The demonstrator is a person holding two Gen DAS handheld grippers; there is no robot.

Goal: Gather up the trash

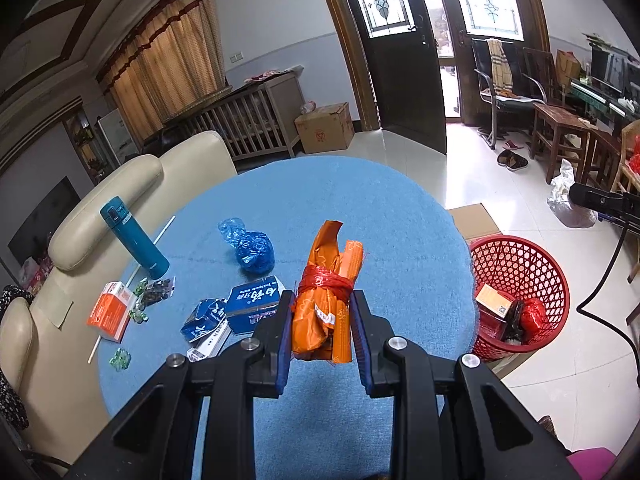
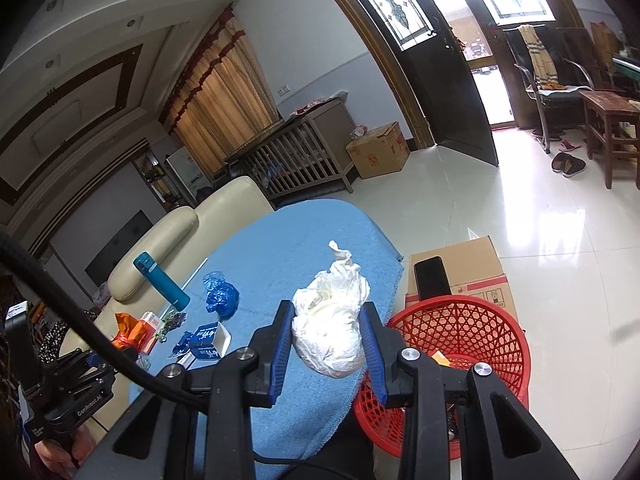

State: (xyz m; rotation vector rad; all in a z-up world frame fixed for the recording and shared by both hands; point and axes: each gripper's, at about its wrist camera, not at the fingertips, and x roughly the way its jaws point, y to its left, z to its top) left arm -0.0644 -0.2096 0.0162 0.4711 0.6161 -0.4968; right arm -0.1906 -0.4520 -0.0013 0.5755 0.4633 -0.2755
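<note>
The left hand-held gripper (image 1: pixel 322 320) is clamped on an orange wrapper bundle (image 1: pixel 326 300) tied round its middle with red string; its blue pads press the bundle from both sides, above the blue-covered table (image 1: pixel 400 240). The right hand-held gripper (image 2: pixel 328 330) is closed on a crumpled white plastic bag (image 2: pixel 332 320), held over the near right edge of the table, just beside the red mesh basket (image 2: pixel 480 320).

The basket stands on the floor at the table's right side, in front of a cardboard box (image 2: pixel 472 268) with a dark phone (image 2: pixel 430 278) lying on it. In the left view the basket already holds a small carton and a red wad.

Trash on the table: a knotted blue plastic bag (image 1: pixel 250 246) near the middle, blue toothpaste boxes (image 1: pixel 240 306) to its near left, an orange carton (image 1: pixel 110 312) and green candy wrappers (image 1: pixel 140 312) further left. A teal flask (image 1: pixel 134 236) stands upright at the far left, beside a white straw (image 1: pixel 162 232).
</note>
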